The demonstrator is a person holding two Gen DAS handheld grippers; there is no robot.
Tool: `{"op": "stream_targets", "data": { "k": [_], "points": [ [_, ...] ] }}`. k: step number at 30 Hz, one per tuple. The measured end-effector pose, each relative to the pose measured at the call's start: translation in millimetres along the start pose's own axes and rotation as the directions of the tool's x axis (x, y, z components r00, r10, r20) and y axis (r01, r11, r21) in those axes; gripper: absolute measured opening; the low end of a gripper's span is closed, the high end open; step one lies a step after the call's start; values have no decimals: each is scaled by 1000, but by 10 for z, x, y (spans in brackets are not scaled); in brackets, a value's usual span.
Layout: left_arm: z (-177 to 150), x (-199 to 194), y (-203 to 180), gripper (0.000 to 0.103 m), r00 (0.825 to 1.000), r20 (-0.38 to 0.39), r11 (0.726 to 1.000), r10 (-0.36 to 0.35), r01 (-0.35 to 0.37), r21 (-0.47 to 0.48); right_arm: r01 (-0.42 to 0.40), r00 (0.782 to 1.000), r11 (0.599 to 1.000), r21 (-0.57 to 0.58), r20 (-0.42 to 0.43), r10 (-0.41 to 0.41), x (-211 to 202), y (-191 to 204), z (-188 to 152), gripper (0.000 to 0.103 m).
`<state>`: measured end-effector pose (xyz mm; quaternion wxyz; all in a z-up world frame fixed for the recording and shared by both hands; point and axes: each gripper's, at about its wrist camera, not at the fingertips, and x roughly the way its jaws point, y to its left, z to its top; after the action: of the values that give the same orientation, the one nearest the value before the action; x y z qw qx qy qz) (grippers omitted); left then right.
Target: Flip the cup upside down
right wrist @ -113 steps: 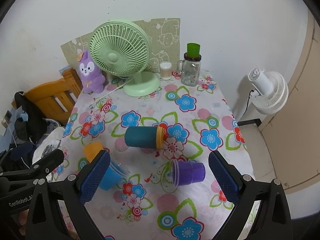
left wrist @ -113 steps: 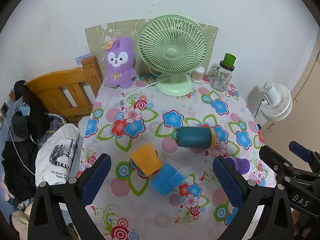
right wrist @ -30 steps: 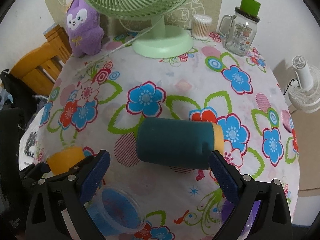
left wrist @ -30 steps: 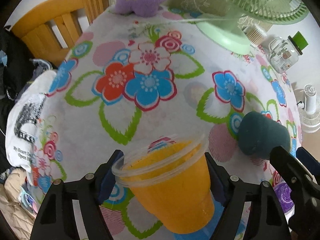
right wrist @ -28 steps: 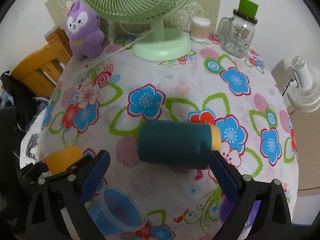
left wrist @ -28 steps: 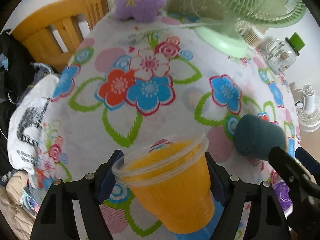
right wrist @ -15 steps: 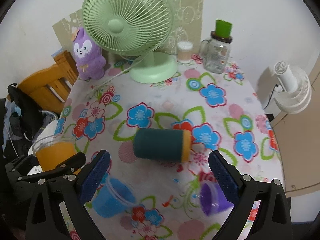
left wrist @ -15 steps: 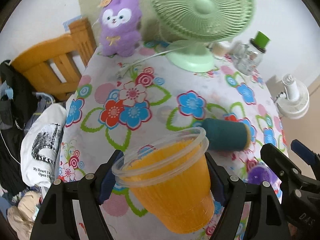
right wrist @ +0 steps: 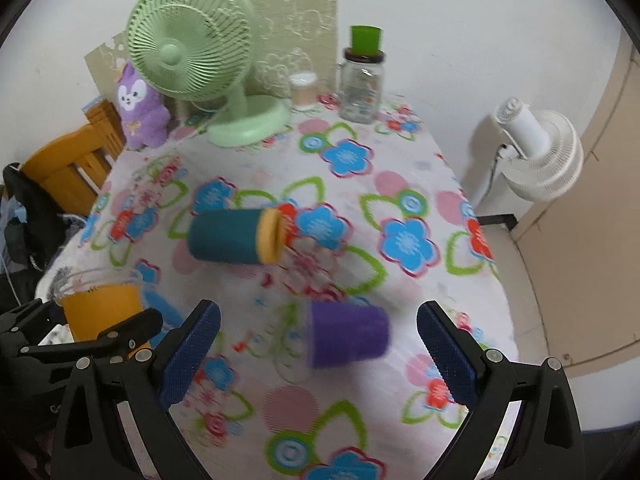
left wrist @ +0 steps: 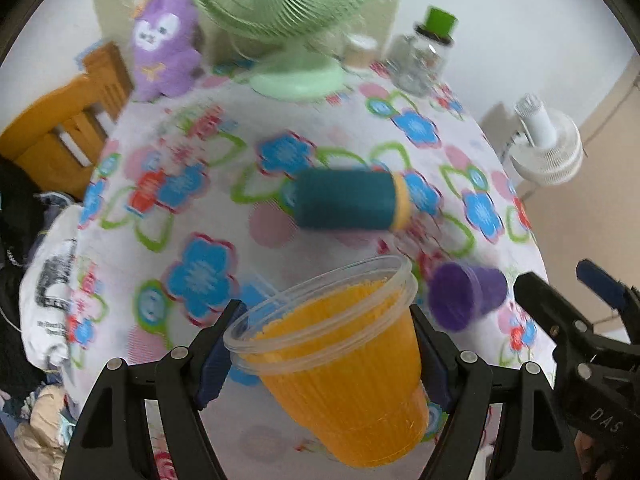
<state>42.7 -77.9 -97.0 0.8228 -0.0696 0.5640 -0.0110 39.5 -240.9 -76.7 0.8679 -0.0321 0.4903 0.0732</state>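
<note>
The worktop (right wrist: 400,168), under a flowered cloth, carries a green fan (right wrist: 192,48) at the back, a teal cup (right wrist: 228,236) on its side in the middle, and a purple cup (right wrist: 348,340) on its side nearer the front. The left claw (left wrist: 324,356) is closed on the orange cup (left wrist: 340,368), pads pressed to both sides just under the clear rim. The cup hangs in the air above the near left part of the worktop, mouth up and tilted away. The right claw (right wrist: 318,356) is spread wide and holds nothing; the purple cup lies between and beyond its pads.

The step in hand looks like turning the orange cup over. To do it well, keep the squeeze even, since the thin wall probably flexes. Roll the wrist until the rim faces down, then lower it level onto a bare patch, apart from the other cups, and let go only once the rim sits flat.

The only readable writing is "DAS" on the right tool's body (left wrist: 600,412), seen from the left wrist. A white printed cloth (left wrist: 52,280) lies off the left edge; its lettering is too blurred to read.
</note>
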Motion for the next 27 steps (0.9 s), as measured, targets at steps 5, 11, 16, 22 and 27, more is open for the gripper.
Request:
{"op": "stream_targets", "data": {
  "k": [5, 11, 16, 22, 27],
  "points": [
    [-145, 231, -251, 80, 999, -42, 999, -9, 10, 32, 18, 1000, 999, -30, -16, -19, 52, -178, -138, 100],
    [-215, 533, -384, 80, 996, -84, 998, -8, 14, 67, 16, 999, 999, -38, -36, -17, 157, -325, -222, 100],
    [-220, 696, -438, 82, 995, -95, 996, -4, 12, 85, -1, 999, 999, -38, -49, 0, 262, -389, -254, 100],
    [-241, 708, -521, 92, 996, -86, 995, -7, 15, 101, -23, 999, 999, -37, -45, 21, 303, -444, -244, 100],
    [-253, 512, -535, 93, 998, -66, 994, 3, 4, 109, -44, 998, 998, -32, -38, 43, 237, -458, -221, 100]
  ]
}}
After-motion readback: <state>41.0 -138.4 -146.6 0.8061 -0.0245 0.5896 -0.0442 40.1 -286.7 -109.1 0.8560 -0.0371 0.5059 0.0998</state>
